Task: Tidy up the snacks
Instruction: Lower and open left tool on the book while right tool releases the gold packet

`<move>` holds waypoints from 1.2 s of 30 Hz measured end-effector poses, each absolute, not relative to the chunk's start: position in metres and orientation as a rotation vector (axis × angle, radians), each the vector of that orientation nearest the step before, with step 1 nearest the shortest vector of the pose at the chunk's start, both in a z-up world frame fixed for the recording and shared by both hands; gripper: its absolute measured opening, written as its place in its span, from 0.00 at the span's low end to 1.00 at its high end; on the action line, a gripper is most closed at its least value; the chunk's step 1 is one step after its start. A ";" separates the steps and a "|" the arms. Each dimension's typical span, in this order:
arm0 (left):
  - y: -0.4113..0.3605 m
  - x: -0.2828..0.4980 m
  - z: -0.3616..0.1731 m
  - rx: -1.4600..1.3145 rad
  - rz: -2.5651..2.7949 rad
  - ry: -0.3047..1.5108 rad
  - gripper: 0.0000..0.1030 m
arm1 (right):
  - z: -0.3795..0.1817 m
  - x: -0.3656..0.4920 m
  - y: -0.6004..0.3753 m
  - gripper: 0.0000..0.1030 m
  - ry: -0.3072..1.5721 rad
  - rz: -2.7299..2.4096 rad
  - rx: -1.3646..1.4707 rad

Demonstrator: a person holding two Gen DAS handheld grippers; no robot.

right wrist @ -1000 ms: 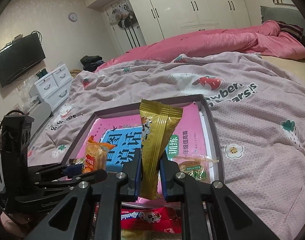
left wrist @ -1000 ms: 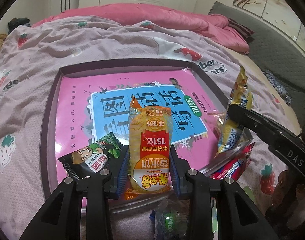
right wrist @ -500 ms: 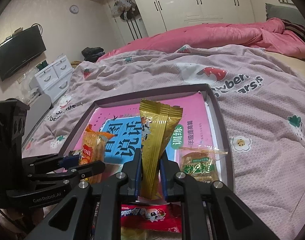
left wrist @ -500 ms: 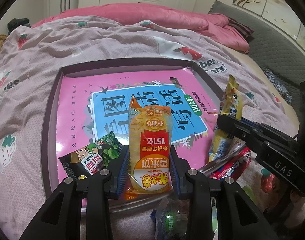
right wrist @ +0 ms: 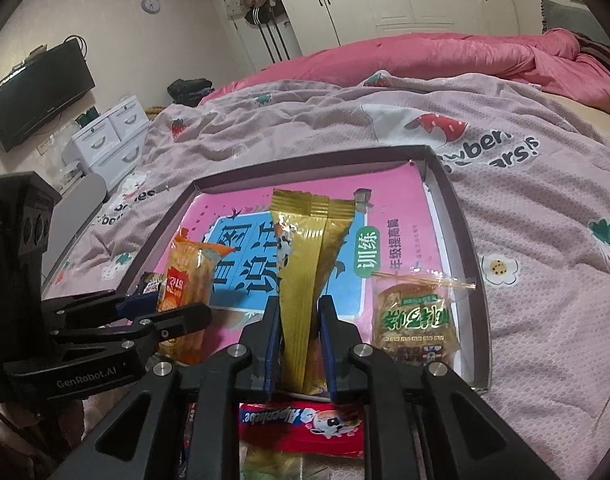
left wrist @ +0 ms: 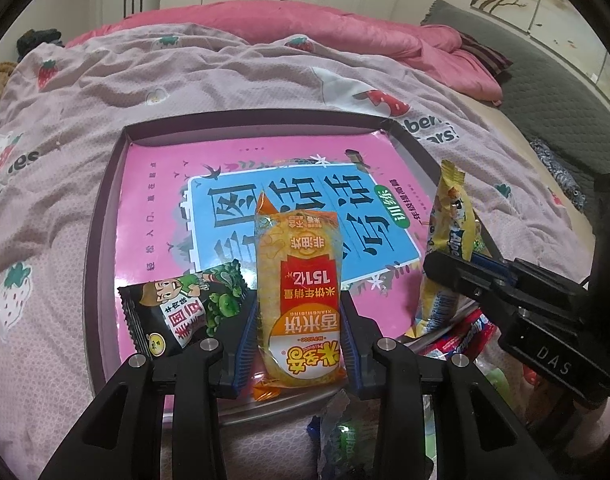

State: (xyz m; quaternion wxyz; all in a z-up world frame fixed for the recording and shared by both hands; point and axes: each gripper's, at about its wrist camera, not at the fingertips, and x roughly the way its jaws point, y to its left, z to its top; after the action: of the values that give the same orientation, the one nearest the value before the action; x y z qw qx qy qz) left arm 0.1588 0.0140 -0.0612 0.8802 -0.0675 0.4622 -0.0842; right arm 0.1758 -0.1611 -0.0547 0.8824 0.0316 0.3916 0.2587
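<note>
My left gripper (left wrist: 299, 336) is shut on an orange rice-cracker packet (left wrist: 299, 288) and holds it upright over the near edge of the dark tray (left wrist: 105, 216). It also shows in the right wrist view (right wrist: 185, 276). My right gripper (right wrist: 299, 332) is shut on a gold candy packet (right wrist: 309, 272), upright over the tray's near edge (right wrist: 479, 280); in the left wrist view the packet (left wrist: 449, 248) stands at the right. A black-green snack packet (left wrist: 181, 308) lies in the tray's near left. A green-yellow packet (right wrist: 415, 320) lies in its near right.
A pink and blue book (left wrist: 265, 184) lines the tray floor. A red Alpenliebe packet (right wrist: 305, 424) and other loose snacks (left wrist: 341, 432) lie on the strawberry-print blanket (right wrist: 545, 240) just short of the tray. A pink duvet (right wrist: 445, 56) lies beyond.
My right gripper has moved left and lower with the gold packet, closer to the left gripper. The left gripper and its orange packet have stayed nearly still.
</note>
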 end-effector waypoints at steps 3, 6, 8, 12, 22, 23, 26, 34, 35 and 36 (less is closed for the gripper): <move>0.015 0.159 -0.061 -0.145 -0.175 0.965 0.38 | -0.054 0.175 -0.160 0.19 0.816 0.544 0.061; 0.015 0.158 -0.061 -0.144 -0.174 0.968 0.38 | -0.055 0.175 -0.160 0.22 0.820 0.544 0.058; 0.015 0.158 -0.061 -0.142 -0.173 0.972 0.38 | -0.055 0.175 -0.160 0.26 0.826 0.537 0.059; 0.016 0.157 -0.060 -0.145 -0.171 0.976 0.39 | -0.054 0.175 -0.163 0.28 0.825 0.526 0.065; 0.016 0.154 -0.056 -0.141 -0.173 0.972 0.46 | -0.048 0.175 -0.170 0.31 0.809 0.518 0.087; 0.016 0.153 -0.055 -0.144 -0.172 0.971 0.46 | -0.047 0.175 -0.171 0.32 0.808 0.519 0.089; 0.018 0.152 -0.052 -0.150 -0.166 0.969 0.48 | -0.045 0.173 -0.173 0.36 0.799 0.518 0.097; 0.020 0.145 -0.038 -0.156 -0.168 0.949 0.54 | -0.041 0.172 -0.177 0.39 0.786 0.513 0.101; 0.020 0.144 -0.036 -0.154 -0.169 0.947 0.55 | -0.040 0.172 -0.178 0.39 0.783 0.509 0.101; 0.020 0.143 -0.035 -0.153 -0.171 0.945 0.55 | -0.039 0.172 -0.179 0.40 0.780 0.508 0.102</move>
State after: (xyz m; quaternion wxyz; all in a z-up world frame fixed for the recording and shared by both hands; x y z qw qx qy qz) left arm 0.1427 0.0197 -0.0347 0.8841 -0.0737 0.4541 -0.0820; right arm 0.1717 -0.1791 -0.0390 0.8925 0.0490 0.3758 0.2446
